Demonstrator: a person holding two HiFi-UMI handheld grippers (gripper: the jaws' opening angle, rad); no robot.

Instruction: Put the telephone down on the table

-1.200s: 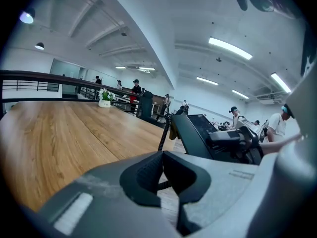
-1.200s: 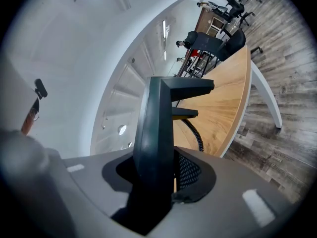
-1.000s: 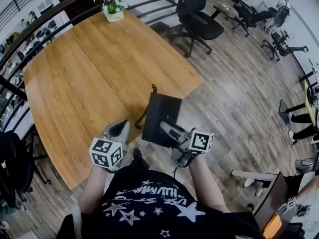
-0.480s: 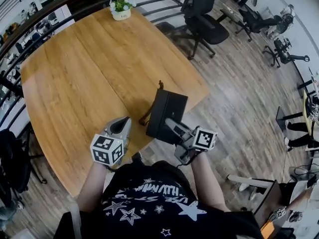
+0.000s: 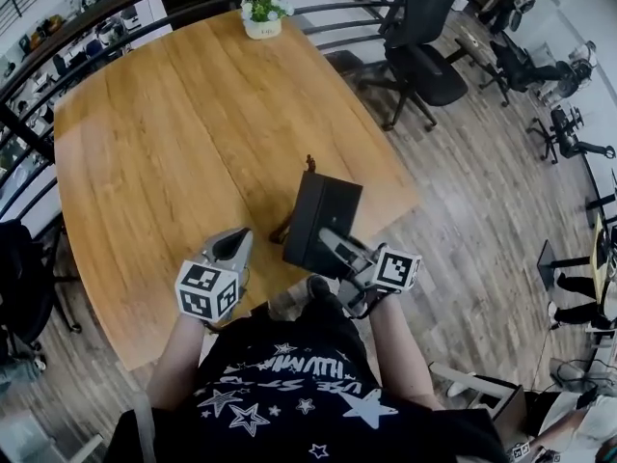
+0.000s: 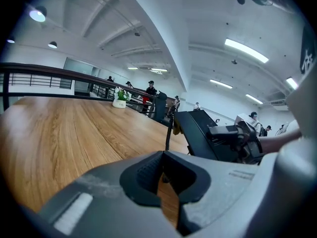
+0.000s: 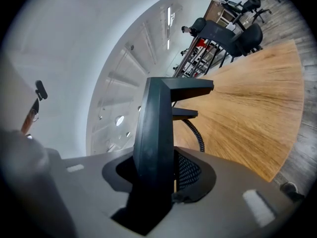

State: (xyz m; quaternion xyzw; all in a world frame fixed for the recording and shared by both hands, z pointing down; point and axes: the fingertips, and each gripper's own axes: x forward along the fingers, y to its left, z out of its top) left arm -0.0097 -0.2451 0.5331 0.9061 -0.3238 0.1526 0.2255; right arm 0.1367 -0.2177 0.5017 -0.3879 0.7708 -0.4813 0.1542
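Note:
My right gripper [image 5: 330, 246] is shut on the black telephone [image 5: 323, 220], gripping its near edge. The phone stands tilted on edge in the air over the near right edge of the wooden table [image 5: 183, 123]. In the right gripper view the telephone body [image 7: 154, 133] fills the space between the jaws, and its coiled cord [image 7: 194, 132] hangs beside it. My left gripper [image 5: 234, 245] hovers over the table's near edge, left of the phone, shut and empty. From the left gripper [image 6: 163, 158] I see the telephone [image 6: 197, 131] to the right, apart from it.
A small potted plant [image 5: 262, 15] stands at the table's far edge, seen also as the plant [image 6: 119, 96]. A black railing [image 5: 116, 13] runs behind the table. Office chairs [image 5: 424, 51] stand on the wood floor to the right. The person's shoe [image 5: 292, 300] is below the table edge.
Both grippers and the held telephone have moved forward, from the table's edge to further over the tabletop. The right grip on the phone is unchanged.

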